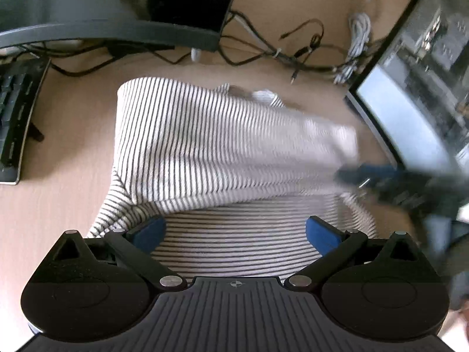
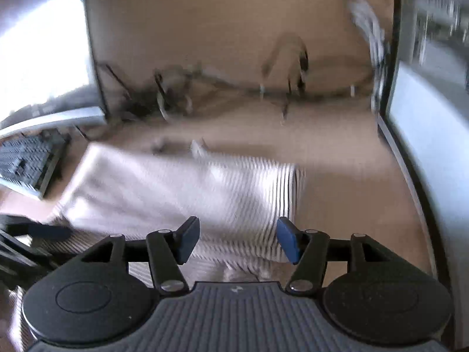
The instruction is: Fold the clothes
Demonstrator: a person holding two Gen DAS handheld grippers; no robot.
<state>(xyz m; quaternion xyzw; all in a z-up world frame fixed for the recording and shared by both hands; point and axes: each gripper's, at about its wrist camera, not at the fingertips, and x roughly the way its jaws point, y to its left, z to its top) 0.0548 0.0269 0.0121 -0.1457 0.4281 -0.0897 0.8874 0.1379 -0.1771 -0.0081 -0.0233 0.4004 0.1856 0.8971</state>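
Striped garment (image 1: 222,146) lies part-folded on the desk (image 1: 58,205), long axis running left to right. Left gripper (image 1: 236,234) hovers spread above its near hem; right gripper (image 2: 239,239), jaws apart and empty, stands over its right end, nearer the folded edge.

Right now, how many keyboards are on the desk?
1. The keyboard lies at the desk's far left edge, left of the striped garment and apart from it; it also shows in the right wrist view. Others may lie out of view.
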